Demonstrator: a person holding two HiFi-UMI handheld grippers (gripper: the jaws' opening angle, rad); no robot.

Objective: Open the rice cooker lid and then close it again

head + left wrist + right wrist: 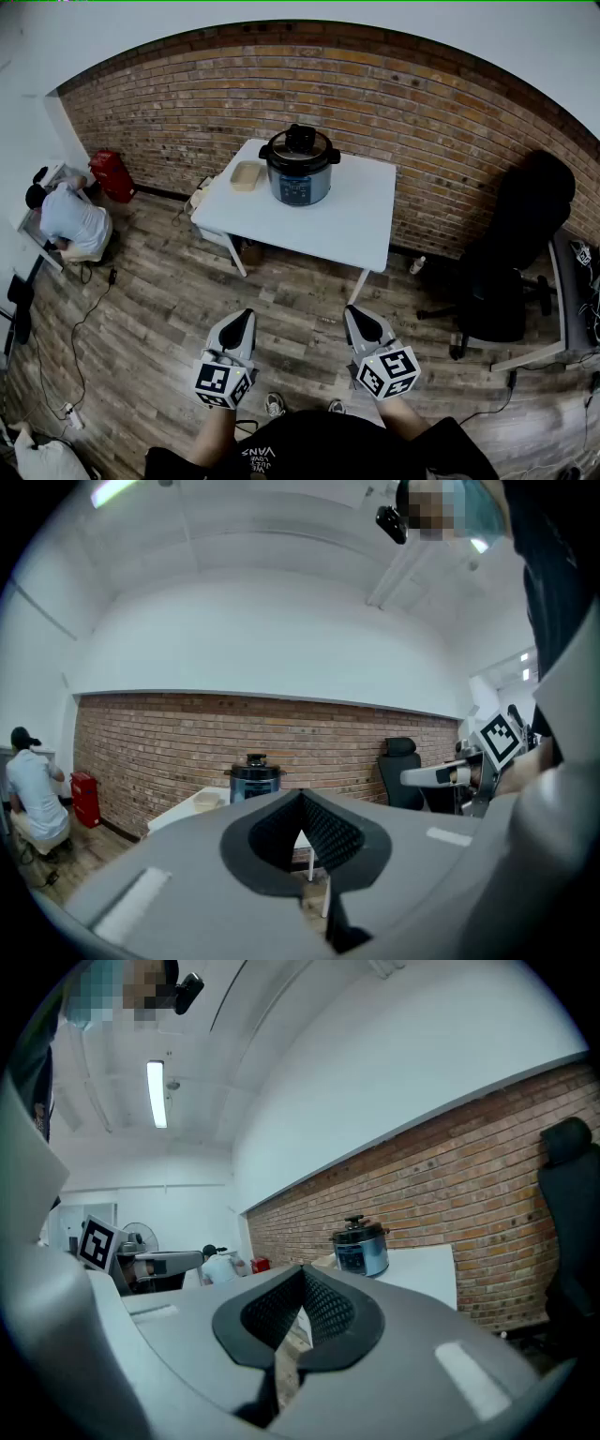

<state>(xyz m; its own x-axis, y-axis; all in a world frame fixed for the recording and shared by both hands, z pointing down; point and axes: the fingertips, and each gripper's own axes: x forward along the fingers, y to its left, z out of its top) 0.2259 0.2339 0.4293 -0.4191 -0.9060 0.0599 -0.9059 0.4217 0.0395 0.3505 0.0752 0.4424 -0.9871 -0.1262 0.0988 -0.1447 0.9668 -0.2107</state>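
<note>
Left claw (247,317) and right claw (354,312) pressed together, empty; approach the blue round rice cooker (299,173) at twelve o'clock, spreading one

Bright and even throughout, lit from above by a ceiling strip lamp (156,1094) blown out to plain white. Mildly washed out on the white table (361,220), with only a faint, soft shadow on the floor (169,309) under its near edge. Heavily barrel-distorted everywhere, bending the brick wall (394,94) into an arc, with black corners in both gripper views. Dark and nearly detail-free on the black chair (511,244). Soft and out of focus close to the lens, across the grey bodies of the left gripper (302,796) and right gripper (302,1271).
</note>
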